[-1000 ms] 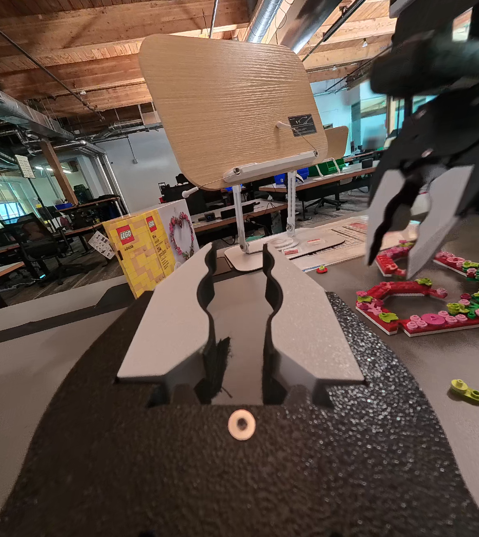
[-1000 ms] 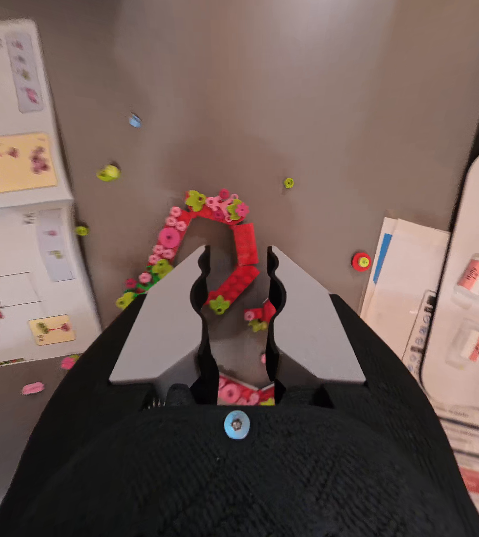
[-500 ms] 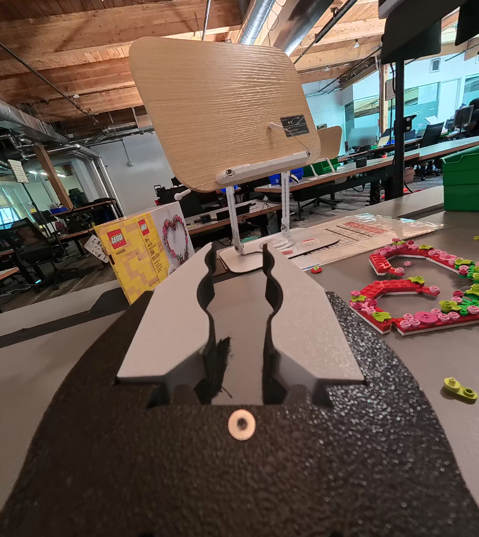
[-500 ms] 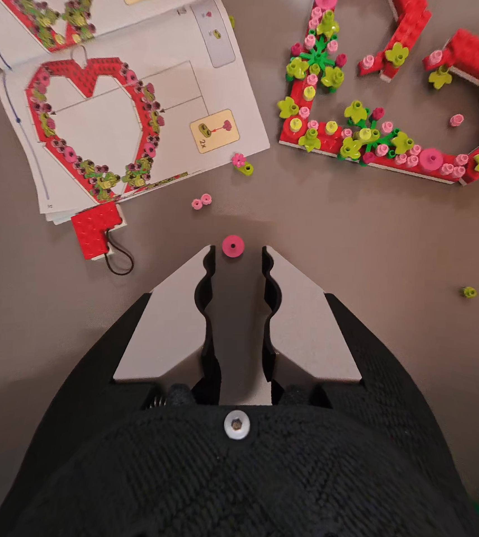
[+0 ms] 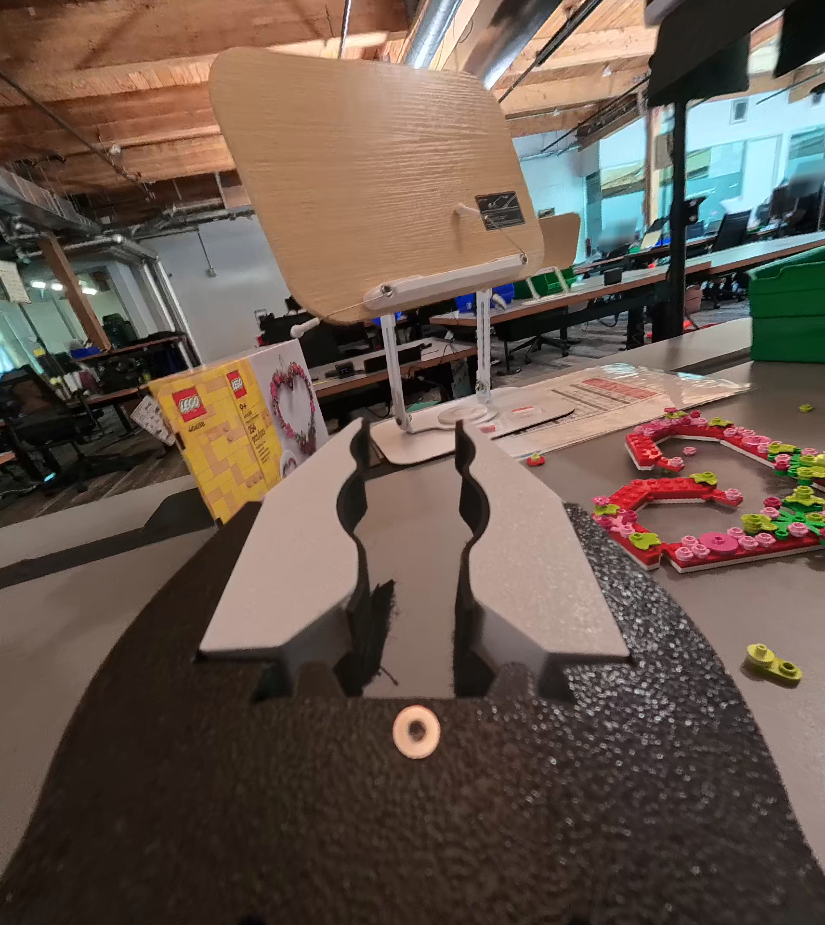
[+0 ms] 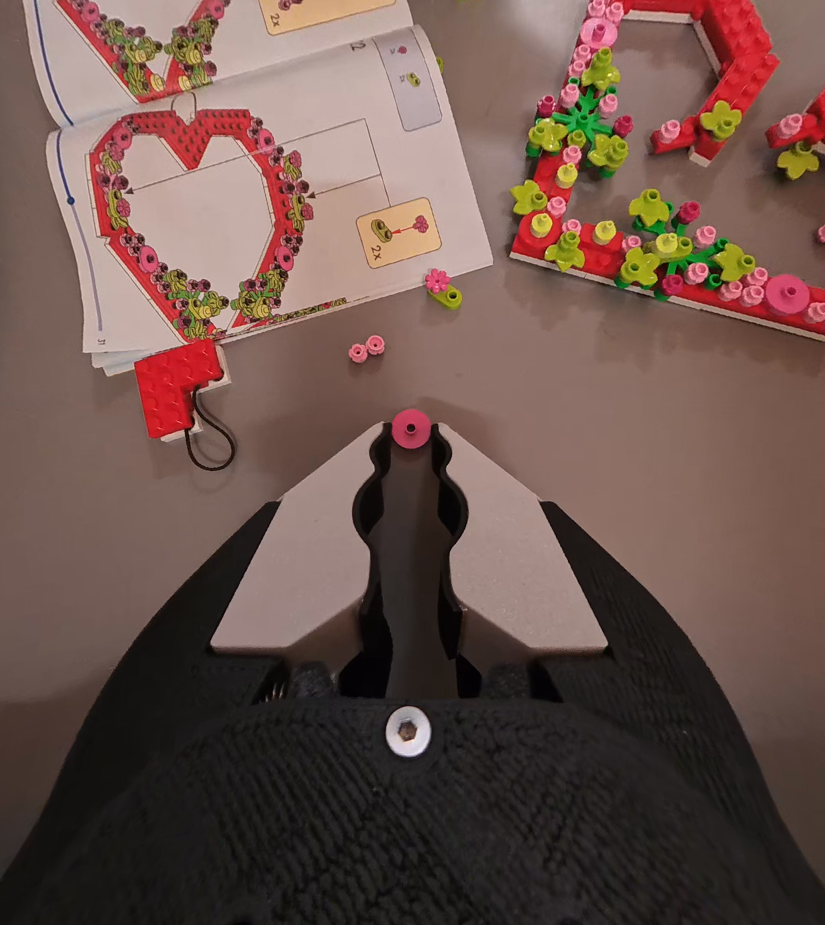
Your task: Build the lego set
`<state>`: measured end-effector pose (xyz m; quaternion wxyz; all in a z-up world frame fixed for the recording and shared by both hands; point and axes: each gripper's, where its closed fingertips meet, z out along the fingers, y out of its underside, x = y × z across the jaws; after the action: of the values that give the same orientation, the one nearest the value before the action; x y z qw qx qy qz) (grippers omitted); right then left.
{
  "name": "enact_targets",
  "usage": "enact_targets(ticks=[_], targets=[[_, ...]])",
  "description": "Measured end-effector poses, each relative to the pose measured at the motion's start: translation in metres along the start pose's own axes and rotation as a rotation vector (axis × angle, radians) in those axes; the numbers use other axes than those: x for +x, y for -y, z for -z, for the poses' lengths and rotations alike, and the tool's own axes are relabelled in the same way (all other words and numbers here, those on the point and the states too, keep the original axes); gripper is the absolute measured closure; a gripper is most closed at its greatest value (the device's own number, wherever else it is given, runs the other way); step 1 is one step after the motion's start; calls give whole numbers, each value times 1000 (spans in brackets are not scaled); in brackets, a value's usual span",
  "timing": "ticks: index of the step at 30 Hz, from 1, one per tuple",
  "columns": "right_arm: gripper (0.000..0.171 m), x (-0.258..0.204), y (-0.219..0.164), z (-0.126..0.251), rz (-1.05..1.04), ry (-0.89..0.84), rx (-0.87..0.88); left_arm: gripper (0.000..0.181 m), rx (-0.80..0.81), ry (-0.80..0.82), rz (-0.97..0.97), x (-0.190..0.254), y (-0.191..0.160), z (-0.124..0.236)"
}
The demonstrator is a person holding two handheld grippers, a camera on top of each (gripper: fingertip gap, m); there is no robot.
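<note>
My right gripper [image 6: 410,428] points down at the grey table and is shut on a dark pink round piece [image 6: 410,434] held between its fingertips. Beyond it lie two small pink studs [image 6: 366,349], a lime plate with a pink flower [image 6: 443,291], and a red corner piece with a black loop [image 6: 170,385]. The open instruction booklet [image 6: 250,200] is at the upper left. The red heart frame sections with flowers [image 6: 600,250] are at the upper right. My left gripper [image 5: 410,430] is open and empty, left of the heart sections [image 5: 700,545].
A wooden book stand [image 5: 375,190] and a yellow set box [image 5: 230,430] stand ahead of the left gripper. A laminated sheet [image 5: 600,395] and green bins [image 5: 815,310] are at the back right. A loose lime plate [image 5: 773,668] lies at the right. Left tips to right tips: about 35 cm.
The right gripper swung from over the heart sections to the pink round piece, came down and closed on it. The left gripper shifted slightly.
</note>
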<state>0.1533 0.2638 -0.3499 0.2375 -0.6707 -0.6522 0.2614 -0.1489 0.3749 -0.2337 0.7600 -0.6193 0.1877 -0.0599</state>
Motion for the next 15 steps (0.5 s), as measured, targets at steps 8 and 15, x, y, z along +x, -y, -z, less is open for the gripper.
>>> enact_targets(ticks=[8, 15], targets=[[157, 47, 57, 7, -54, -117, 185, 132, -242, -243, -36, 58, -10, -19], [157, 112, 140, -38, -123, -173, 220, 121, -513, -615, -32, 114, -55, -39]])
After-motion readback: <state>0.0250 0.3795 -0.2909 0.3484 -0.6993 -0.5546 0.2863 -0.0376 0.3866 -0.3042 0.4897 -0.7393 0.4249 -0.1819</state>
